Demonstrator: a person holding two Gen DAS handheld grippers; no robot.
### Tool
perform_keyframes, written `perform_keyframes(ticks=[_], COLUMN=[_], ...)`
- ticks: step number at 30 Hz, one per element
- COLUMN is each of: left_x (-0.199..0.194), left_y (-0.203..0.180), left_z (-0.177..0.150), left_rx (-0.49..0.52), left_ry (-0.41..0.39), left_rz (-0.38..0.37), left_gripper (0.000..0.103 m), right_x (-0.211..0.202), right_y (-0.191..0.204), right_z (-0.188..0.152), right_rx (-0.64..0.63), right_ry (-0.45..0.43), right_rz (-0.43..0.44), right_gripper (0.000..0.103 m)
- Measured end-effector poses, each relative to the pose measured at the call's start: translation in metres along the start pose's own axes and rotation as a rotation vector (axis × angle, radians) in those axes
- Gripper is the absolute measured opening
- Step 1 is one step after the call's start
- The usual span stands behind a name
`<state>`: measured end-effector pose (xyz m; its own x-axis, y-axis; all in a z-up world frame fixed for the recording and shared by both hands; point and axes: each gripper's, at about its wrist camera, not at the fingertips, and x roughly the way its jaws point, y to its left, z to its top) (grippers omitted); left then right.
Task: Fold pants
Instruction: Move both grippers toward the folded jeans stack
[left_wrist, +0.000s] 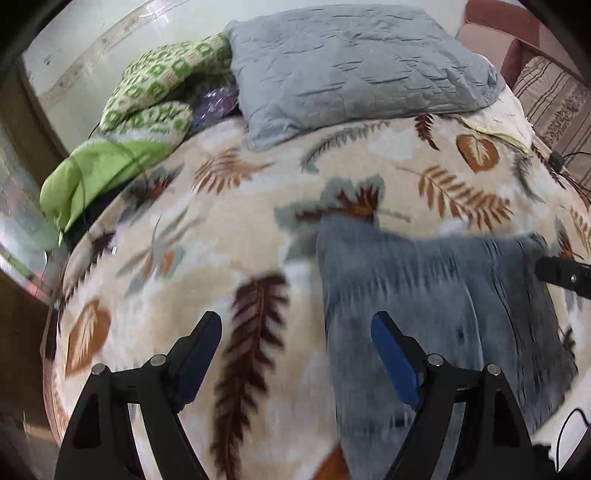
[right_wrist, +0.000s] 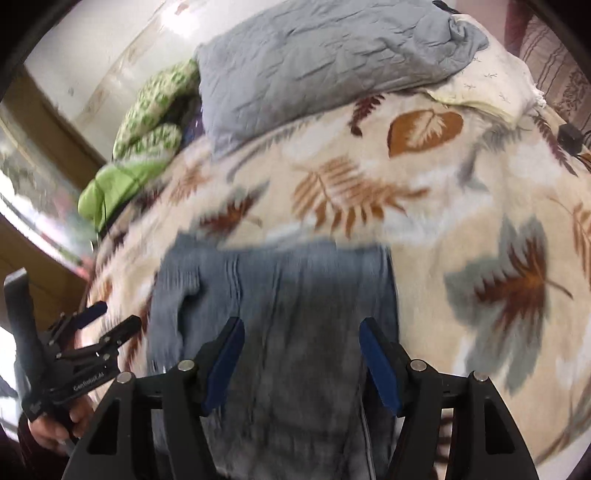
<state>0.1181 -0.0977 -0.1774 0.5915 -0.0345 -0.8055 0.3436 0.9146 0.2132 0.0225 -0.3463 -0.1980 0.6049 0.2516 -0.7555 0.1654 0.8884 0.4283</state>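
The bed (left_wrist: 258, 192) under its leaf-print blanket (right_wrist: 443, 192) fills both views, a grey pillow (left_wrist: 351, 62) at the far end. The blue-grey pants (right_wrist: 288, 314) lie flat on the blanket, motion-blurred, their near end cut off. Left gripper (left_wrist: 295, 354) hangs released at their left edge, right gripper (right_wrist: 301, 358) released over them, nothing held.

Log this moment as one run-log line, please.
stage: approach | left tool: open, empty, over leaf-print blanket | right tool: open, empty, above grey pants | pants: flat, ungrasped
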Motion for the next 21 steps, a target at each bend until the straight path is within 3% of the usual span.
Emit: perform_keyframes(ticks=[6,11,17,21], left_x=[0.050,0.091,0.060,0.021], left_y=[-0.016,-0.025,-0.004,0.009], left_z=[0.036,0.042,0.035,0.007], left_rx=[0.021,0.018,-0.073,-0.120], left_ry=[0.033,0.135,0.115,0.085], left_rz=[-0.020,-0.024,-0.027,-0.058], left_gripper=[0.084,0.086,0.085,0.085], right_x=[0.040,0.051,0.021,-0.007], right_y=[0.001,-0.007,-0.008,-0.007], right_z=[0.016,0.014,0.005,-0.014], right_rx=[0.037,0.051,0.061,0.040], right_ry=[0.029,0.040,0.015,-0.016], right_rz=[-0.006,0.005,0.021,0.042], right_gripper=[0.068,0.068,0.069,0.069])
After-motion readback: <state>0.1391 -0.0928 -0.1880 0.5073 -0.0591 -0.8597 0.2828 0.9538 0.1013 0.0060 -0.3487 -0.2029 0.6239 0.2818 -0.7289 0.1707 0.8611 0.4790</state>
